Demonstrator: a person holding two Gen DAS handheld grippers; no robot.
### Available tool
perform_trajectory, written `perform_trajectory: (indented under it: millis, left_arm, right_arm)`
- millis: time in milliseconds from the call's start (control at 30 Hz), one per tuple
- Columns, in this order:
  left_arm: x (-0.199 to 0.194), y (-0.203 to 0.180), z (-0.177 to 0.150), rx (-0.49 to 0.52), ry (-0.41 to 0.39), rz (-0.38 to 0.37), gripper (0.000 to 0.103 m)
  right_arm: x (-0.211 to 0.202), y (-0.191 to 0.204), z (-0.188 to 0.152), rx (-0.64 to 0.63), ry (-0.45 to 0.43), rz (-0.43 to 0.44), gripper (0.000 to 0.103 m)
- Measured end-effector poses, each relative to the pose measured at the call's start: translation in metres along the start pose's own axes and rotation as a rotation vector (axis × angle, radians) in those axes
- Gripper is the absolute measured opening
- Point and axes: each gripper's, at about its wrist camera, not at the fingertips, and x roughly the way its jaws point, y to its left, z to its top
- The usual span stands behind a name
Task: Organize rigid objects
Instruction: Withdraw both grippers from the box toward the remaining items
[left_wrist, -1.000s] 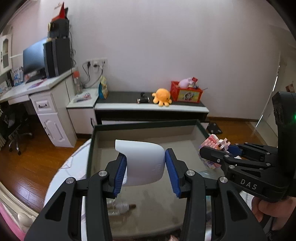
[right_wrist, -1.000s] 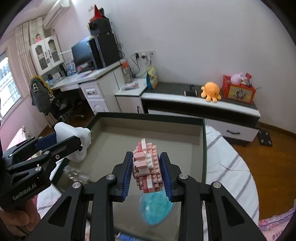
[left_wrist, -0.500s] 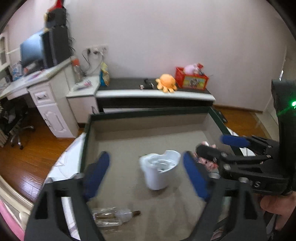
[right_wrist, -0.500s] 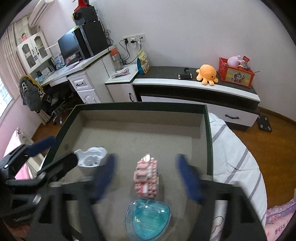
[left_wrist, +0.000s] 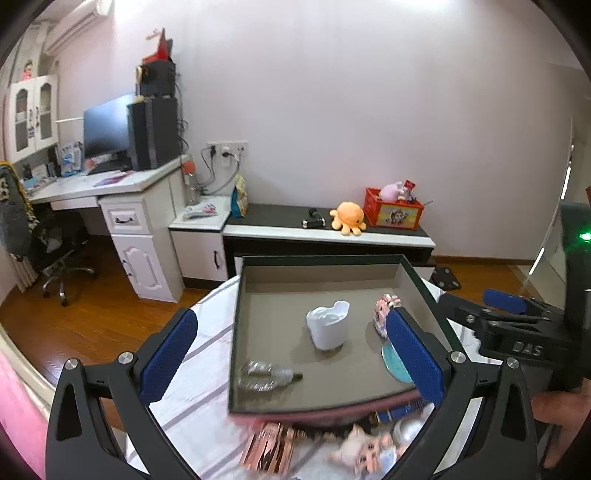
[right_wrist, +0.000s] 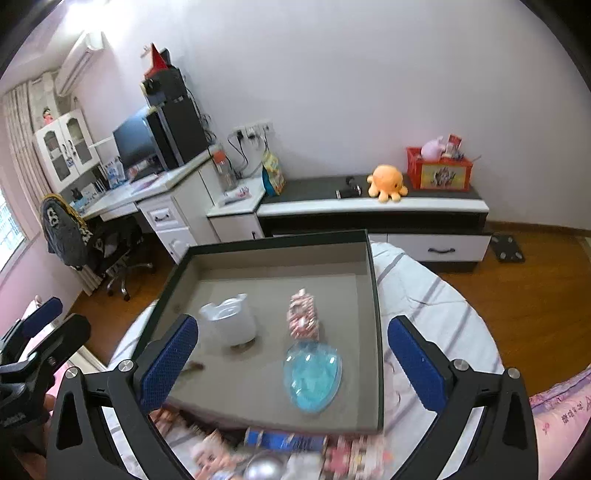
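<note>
A dark-rimmed box (left_wrist: 317, 258) (right_wrist: 373, 306) lies on the bed. In it stand a white cup (left_wrist: 328, 328) (right_wrist: 231, 323) and a pink brick model (left_wrist: 382, 314) (right_wrist: 303, 314), with a blue heart-shaped case (right_wrist: 313, 374) (left_wrist: 393, 363) and a clear bottle (left_wrist: 264, 374) lying beside them. My left gripper (left_wrist: 291, 358) is open and empty, raised above the box's near edge; it also shows at the left of the right wrist view (right_wrist: 48, 325). My right gripper (right_wrist: 291, 358) is open and empty above the box's near side; it also shows in the left wrist view (left_wrist: 491, 306).
Loose items lie on the striped bedcover in front of the box: a small doll (left_wrist: 364, 448), pink-gold packets (left_wrist: 271, 446), a blue box (right_wrist: 284, 439), a silver ball (right_wrist: 262, 469). Beyond the bed are a low cabinet (right_wrist: 373, 210), a desk (left_wrist: 122, 206) and wood floor.
Both grippers opened, set the white cup and the pink brick model down in the box, and drew back and up away from them.
</note>
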Motion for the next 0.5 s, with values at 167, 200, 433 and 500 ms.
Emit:
perform_trajectory:
  millis: [167, 200, 433, 500]
  left_arm:
    - [-0.035, 0.007, -0.017, -0.002, -0.006, 0.032, 0.103]
    - [-0.043, 0.007, -0.022, -0.004, -0.006, 0.033, 0.103]
    - [-0.08, 0.009, -0.048, -0.025, -0.005, 0.059, 0.103]
    - [-0.088, 0.007, -0.056, -0.024, 0.001, 0.068, 0.103]
  right_arm:
    - [-0.044, 0.014, -0.02, -0.02, -0.048, -0.012, 0.103]
    - [-0.052, 0.015, -0.025, -0.021, -0.055, -0.019, 0.103]
    - [-0.097, 0.023, -0.064, -0.029, -0.081, -0.03, 0.103]
    - [-0.106, 0.021, -0.076, -0.024, -0.082, -0.037, 0.103]
